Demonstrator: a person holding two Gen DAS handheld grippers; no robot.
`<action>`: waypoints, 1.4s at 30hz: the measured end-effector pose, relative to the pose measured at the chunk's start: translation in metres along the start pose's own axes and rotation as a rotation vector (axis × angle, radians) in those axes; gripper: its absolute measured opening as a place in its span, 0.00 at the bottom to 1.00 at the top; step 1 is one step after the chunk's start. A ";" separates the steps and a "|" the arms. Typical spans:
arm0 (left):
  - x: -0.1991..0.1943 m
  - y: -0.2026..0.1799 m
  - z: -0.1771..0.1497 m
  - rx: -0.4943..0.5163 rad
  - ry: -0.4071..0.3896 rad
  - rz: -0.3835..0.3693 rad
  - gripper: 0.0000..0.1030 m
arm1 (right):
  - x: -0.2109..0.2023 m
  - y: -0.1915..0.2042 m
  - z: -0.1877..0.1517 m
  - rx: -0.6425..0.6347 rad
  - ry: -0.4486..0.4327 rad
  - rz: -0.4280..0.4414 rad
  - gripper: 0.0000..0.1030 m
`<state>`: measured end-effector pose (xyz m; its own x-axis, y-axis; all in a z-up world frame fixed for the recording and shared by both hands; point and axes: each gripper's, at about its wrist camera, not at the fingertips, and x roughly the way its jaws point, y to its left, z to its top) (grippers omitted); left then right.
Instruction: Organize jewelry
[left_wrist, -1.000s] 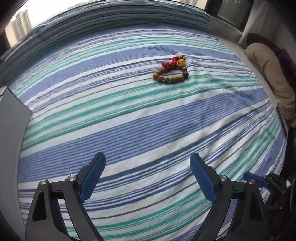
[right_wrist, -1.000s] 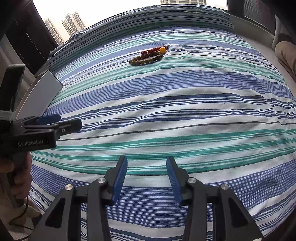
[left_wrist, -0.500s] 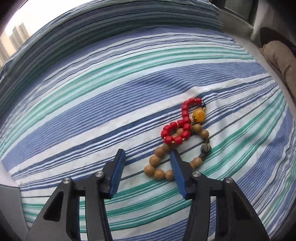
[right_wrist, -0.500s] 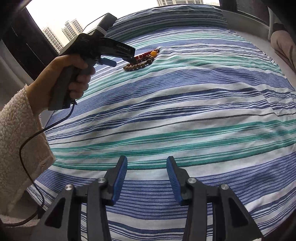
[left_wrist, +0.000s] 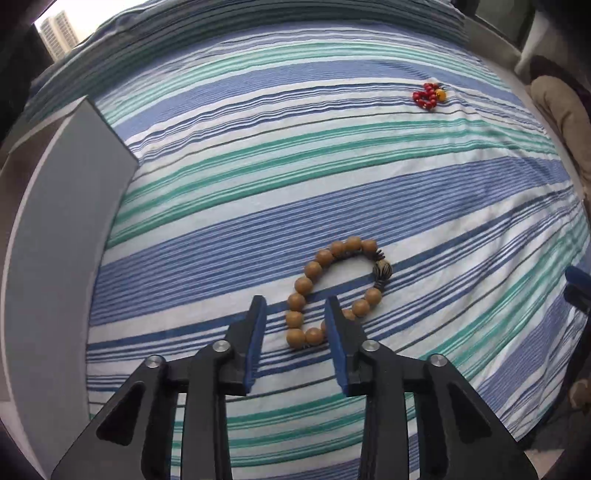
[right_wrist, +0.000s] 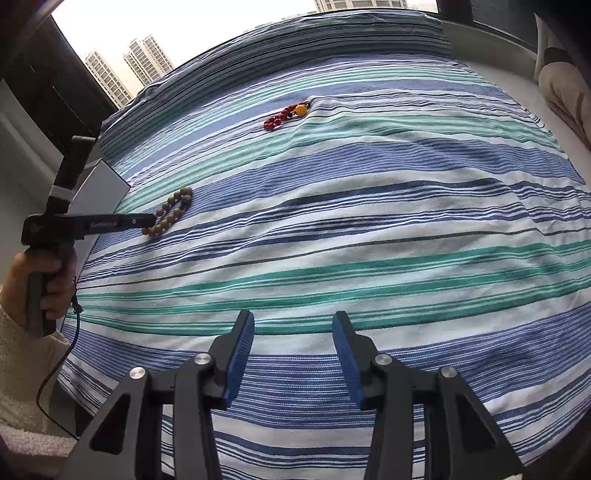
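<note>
A tan wooden bead bracelet (left_wrist: 334, 291) lies on the striped bedspread, its near end between the tips of my left gripper (left_wrist: 295, 314), whose jaws stand apart and do not pinch it. It also shows in the right wrist view (right_wrist: 170, 216) at the left gripper's tip (right_wrist: 146, 221). A red bead bracelet with an orange bead (left_wrist: 428, 96) lies far off at the upper right, also seen in the right wrist view (right_wrist: 286, 115). My right gripper (right_wrist: 293, 332) is open and empty above the bedspread's near part.
A grey box (left_wrist: 62, 229) stands at the bed's left edge, close to the tan bracelet; it also shows in the right wrist view (right_wrist: 99, 184). A beige cushion (left_wrist: 561, 114) lies beyond the right edge. The striped bedspread (right_wrist: 369, 229) fills the view.
The tan bracelet has been drawn away from the red one toward the left, near the grey box. The left gripper moved with it. The right gripper has not moved.
</note>
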<state>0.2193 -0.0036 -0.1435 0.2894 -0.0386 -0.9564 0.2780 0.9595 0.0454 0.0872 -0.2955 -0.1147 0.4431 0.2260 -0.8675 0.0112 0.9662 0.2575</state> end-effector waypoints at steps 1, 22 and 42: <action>-0.009 0.008 -0.008 -0.019 -0.025 0.011 0.84 | -0.002 0.006 0.014 -0.026 -0.001 -0.002 0.44; -0.034 0.064 -0.082 -0.281 -0.106 -0.081 0.87 | 0.161 0.019 0.229 0.190 0.153 -0.002 0.09; -0.033 0.041 -0.103 -0.223 -0.076 -0.095 0.87 | 0.004 0.000 -0.016 0.127 0.034 -0.004 0.38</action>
<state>0.1272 0.0652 -0.1401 0.3416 -0.1442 -0.9287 0.1010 0.9881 -0.1162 0.0744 -0.2925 -0.1250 0.4123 0.2283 -0.8820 0.1273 0.9441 0.3039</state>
